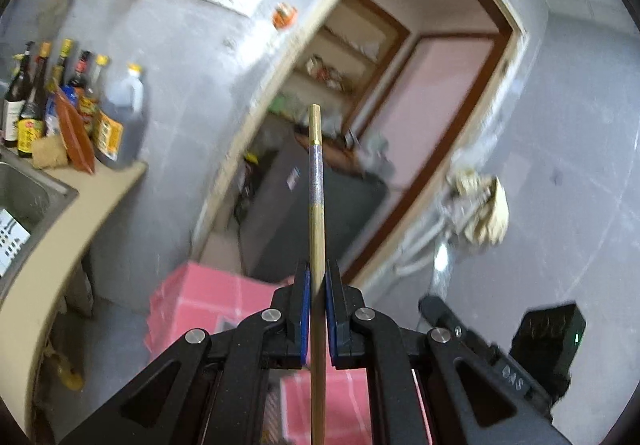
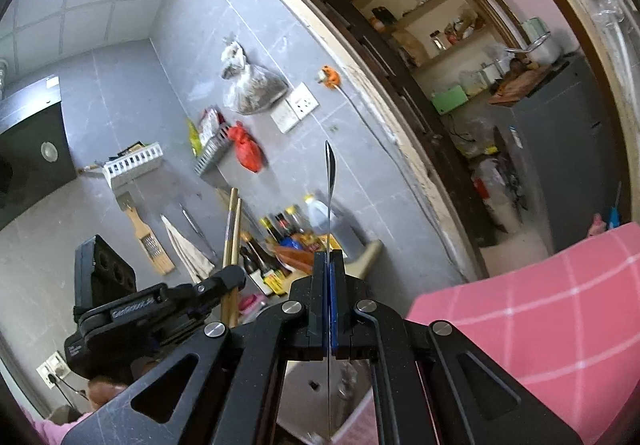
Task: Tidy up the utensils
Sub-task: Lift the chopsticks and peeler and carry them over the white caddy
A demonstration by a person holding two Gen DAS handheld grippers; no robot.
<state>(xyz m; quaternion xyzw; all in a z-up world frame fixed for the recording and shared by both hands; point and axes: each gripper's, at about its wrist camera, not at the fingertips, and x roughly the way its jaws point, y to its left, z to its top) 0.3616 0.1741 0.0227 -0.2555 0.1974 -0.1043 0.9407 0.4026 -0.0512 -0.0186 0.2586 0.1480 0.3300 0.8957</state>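
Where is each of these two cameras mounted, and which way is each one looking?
Left wrist: on the left gripper, looking along its clamped chopsticks toward the doorway; the right gripper shows at the lower right.
Right wrist: on the right gripper, looking along its clamped spoon at the tiled wall; a pink sleeve shows.
Shared: sauce bottles, red bag, wall socket, doorway.

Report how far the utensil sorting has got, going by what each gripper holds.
Done: nothing visibly put away; no holder or drawer with sorted utensils shows. In hand: the left gripper is shut on chopsticks, seen as a pair in the right wrist view; the right gripper is shut on a thin metal utensil, seen edge-on, probably a spoon. Both are raised in the air. Left: setting both down in their place.
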